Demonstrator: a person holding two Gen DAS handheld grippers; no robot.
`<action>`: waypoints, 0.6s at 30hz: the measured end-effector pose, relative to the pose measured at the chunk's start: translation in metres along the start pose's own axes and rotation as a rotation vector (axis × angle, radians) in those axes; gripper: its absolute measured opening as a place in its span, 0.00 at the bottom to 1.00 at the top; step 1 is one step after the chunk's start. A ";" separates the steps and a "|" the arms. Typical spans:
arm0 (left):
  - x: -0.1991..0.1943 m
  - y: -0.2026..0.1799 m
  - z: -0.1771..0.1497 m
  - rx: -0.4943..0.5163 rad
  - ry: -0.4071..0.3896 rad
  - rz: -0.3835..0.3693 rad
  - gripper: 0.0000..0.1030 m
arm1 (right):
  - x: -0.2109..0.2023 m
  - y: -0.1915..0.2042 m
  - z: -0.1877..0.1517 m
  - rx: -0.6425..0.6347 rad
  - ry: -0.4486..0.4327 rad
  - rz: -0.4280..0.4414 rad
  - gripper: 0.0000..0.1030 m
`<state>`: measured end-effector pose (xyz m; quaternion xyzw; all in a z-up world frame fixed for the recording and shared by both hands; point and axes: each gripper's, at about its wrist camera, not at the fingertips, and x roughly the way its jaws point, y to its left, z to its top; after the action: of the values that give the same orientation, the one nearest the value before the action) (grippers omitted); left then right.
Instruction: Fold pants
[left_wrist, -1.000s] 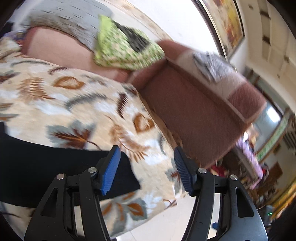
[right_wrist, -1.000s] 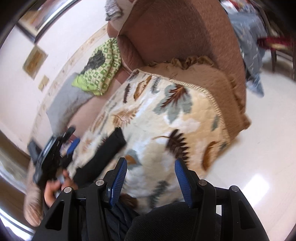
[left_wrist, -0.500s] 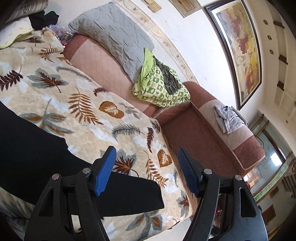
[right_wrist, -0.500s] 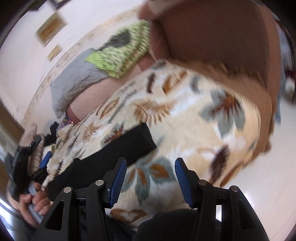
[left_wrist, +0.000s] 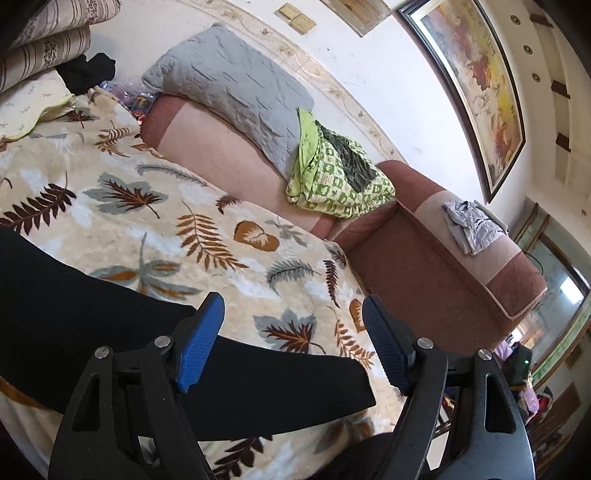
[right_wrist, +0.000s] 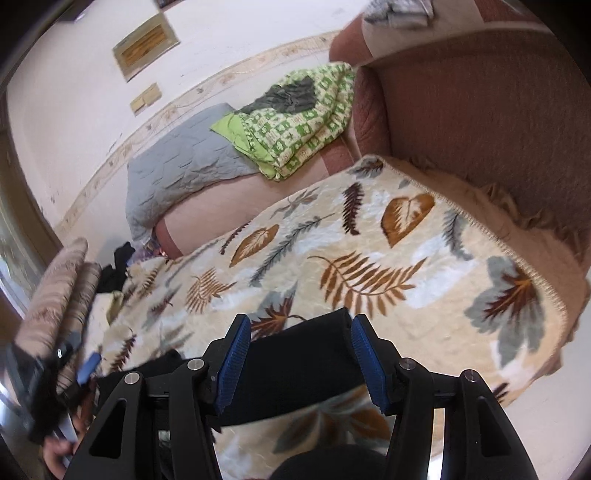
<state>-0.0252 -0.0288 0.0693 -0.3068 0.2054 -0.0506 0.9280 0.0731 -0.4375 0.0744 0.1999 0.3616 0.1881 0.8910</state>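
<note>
Black pants (left_wrist: 92, 332) lie flat on a cream blanket with a leaf print (left_wrist: 221, 251). In the left wrist view my left gripper (left_wrist: 291, 343) is open and hovers over the middle of one leg; the leg's hem end lies just right of it. In the right wrist view my right gripper (right_wrist: 301, 354) is open, its blue pads on either side of the hem end of the black pants (right_wrist: 306, 354). The left gripper (right_wrist: 74, 358) shows blurred at the far left of that view, in a hand.
A brown sofa (left_wrist: 443, 280) runs along the blanket's far side, with a grey pillow (left_wrist: 236, 99), a green patterned cloth (left_wrist: 332, 177) and a folded grey garment (left_wrist: 469, 225). Striped cushions (left_wrist: 44, 55) are stacked at the far left. The blanket's edge (right_wrist: 524, 273) drops to the floor.
Both grippers have swung toward the pants. The right one has come down over the hem end of the leg. The left one has moved back along the leg.
</note>
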 end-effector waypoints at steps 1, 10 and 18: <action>0.000 0.001 -0.002 -0.002 0.003 0.001 0.75 | 0.004 -0.004 0.001 0.033 0.002 0.007 0.53; 0.013 -0.017 -0.018 -0.023 -0.013 0.006 0.75 | -0.011 -0.065 -0.003 0.189 0.006 -0.006 0.53; 0.039 -0.034 -0.031 0.051 0.058 0.037 0.75 | 0.012 -0.107 0.019 -0.124 0.054 -0.215 0.61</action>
<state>-0.0017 -0.0813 0.0533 -0.2775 0.2365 -0.0477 0.9299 0.1154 -0.5268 0.0269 0.0995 0.3927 0.1190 0.9065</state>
